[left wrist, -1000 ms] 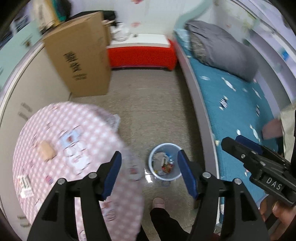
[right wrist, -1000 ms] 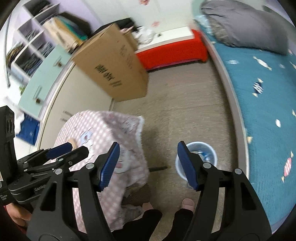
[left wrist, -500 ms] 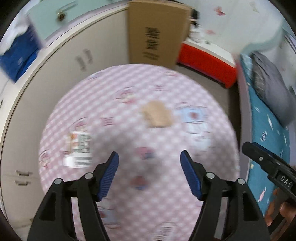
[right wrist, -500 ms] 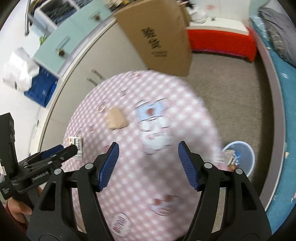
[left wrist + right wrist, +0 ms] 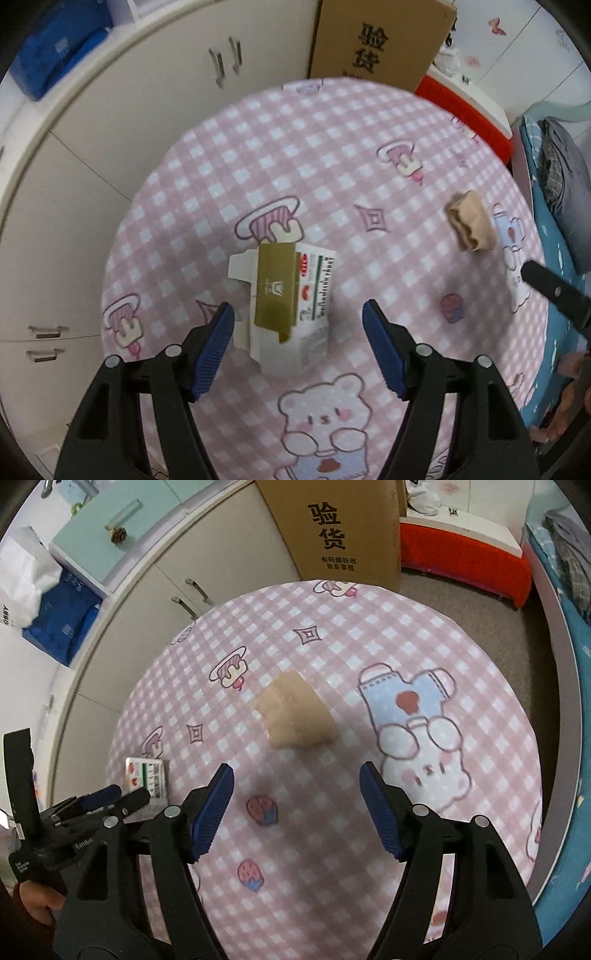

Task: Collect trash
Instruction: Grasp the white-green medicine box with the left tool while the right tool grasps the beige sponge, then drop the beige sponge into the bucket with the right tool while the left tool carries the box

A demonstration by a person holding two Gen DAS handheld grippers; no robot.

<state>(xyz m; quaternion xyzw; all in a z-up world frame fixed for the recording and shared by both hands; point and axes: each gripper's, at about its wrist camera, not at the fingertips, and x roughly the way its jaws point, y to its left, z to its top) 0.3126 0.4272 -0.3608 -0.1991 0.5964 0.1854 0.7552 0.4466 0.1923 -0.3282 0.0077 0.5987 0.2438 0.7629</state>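
Two bits of trash sat on the table [image 5: 332,147]. Left gripper [image 5: 297,325], jaws narrowing but empty, straddled the carton [image 5: 291,295] at centre frame for grabbing; right gripper [image 5: 295,790], widening and empty, lined up below the crumpled paper [image 5: 295,716].

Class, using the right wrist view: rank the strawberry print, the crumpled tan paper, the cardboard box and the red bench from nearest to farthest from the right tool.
1. strawberry print on the tablecloth, just ahead of the right tool, left of centre.
2. crumpled tan paper, mid-table.
3. cardboard box, beyond the table's far edge.
4. red bench, behind the box, upper right.
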